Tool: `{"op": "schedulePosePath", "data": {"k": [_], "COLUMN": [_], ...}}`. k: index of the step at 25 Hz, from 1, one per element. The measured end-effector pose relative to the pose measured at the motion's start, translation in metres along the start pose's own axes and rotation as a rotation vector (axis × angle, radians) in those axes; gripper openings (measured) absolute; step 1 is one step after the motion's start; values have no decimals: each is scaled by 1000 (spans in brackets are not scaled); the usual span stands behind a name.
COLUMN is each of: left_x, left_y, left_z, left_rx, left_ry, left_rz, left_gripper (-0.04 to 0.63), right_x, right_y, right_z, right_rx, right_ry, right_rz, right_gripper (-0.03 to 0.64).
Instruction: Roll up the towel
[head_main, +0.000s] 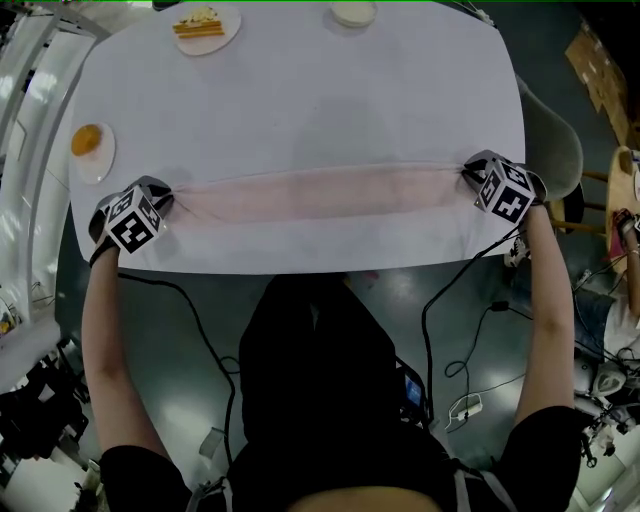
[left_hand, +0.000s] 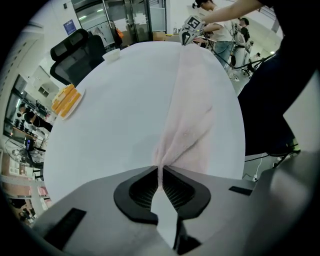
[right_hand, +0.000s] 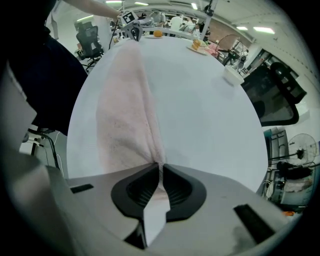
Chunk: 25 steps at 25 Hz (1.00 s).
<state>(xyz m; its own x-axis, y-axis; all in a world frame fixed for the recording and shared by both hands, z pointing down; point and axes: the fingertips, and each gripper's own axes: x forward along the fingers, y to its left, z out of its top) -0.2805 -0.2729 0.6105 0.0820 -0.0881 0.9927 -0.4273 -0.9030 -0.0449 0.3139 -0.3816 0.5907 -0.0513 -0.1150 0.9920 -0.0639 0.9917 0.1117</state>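
Pale pink cloth, the towel (head_main: 315, 192) is stretched as a long, narrow band across the white bench (head_main: 300, 90), nearer its front edge, and is held taut between the two grippers. The left gripper (left_hand: 160, 169) is closed almost fully, a thin ridge of cloth being nipped between its fingers (left_hand: 142, 192) at one end; the right gripper (right_hand: 160, 166) is pinched in the same way on the other end. In both cases the far edge of the band appears to be what is gripped. For the turn to be made well, both ends should be carried over together, at one pace and one height, so that the roll is laid straight and not coned. A light pull along the band is best maintained, lest the middle sag or wrinkle. As so little cloth is caught, a slip is judged possible if the pull is overdone. The plate (head_main: 92, 150) near the left gripper should be given room.
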Motion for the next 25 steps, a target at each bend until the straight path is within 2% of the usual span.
{"op": "schedulePosePath", "data": {"k": [4, 8, 10, 11, 13, 14, 16, 19, 23, 25], "left_x": [2, 2, -2, -6, -18, -24, -37, -54, -81, -93], "left_y": [0, 0, 1, 3, 10, 11, 11, 3, -12, -24], "left_z": [1, 0, 2, 2, -2, -4, -9, -16, -17, -10], "left_rx": [0, 11, -10, -29, -76, -95, -112, -138, -236, -286], "left_ry": [13, 35, 22, 11, -8, -13, -16, -28, -69, -124], "left_rz": [-28, -26, 1, 23, 67, 82, 105, 139, 193, 217], "left_gripper": [32, 32, 44, 71, 174, 210, 239, 239, 239, 239], "right_x": [5, 6, 0, -5, -14, -19, -33, -58, -86, -98], "right_y": [0, -4, -13, -19, -27, -30, -33, -29, -10, 7], "right_z": [1, 1, -1, -1, -5, -8, -16, -29, -46, -50], "right_rx": [-16, 51, 70, 79, 116, 139, 171, 179, 216, 247], "right_ry": [14, -10, -22, -30, -51, -61, -74, -71, -92, -124], "right_rz": [15, 10, -46, -74, -121, -142, -181, -234, -286, -296], "right_gripper": [31, 55, 164, 198, 268, 279, 279, 279, 279, 279]}}
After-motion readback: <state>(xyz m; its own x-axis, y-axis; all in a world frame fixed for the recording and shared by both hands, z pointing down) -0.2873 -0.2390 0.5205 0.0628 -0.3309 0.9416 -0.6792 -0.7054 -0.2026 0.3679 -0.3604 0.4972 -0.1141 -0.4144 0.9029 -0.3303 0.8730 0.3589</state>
